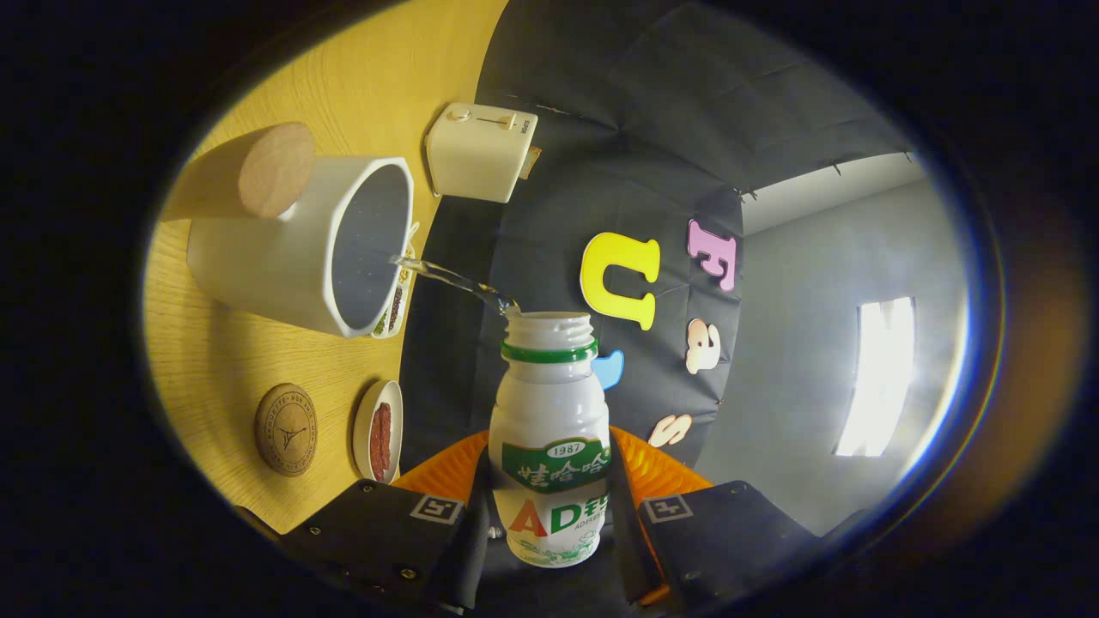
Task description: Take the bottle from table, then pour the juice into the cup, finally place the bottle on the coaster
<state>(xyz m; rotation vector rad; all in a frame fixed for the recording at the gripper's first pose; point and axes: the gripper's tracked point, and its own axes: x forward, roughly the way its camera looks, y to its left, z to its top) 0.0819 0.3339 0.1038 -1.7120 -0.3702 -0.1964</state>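
Note:
My gripper [549,468] is shut on a small white bottle [549,412] with a green neck ring and no cap, both fingers pressing its sides. The whole view is rolled sideways, so the bottle is tipped over. A thin clear stream [451,279] runs from the bottle's mouth into the open top of a white cup [296,249] with a wooden handle, which stands on the yellow wooden table [215,360]. A round brown coaster [286,429] lies on the table beside the cup, apart from it.
A white toaster [479,152] stands at the table's back by the black cloth wall. A small white dish [379,432] with red food lies near the coaster. Another small dish [397,300] sits partly behind the cup. A bright window [876,378] shows in a grey wall beyond.

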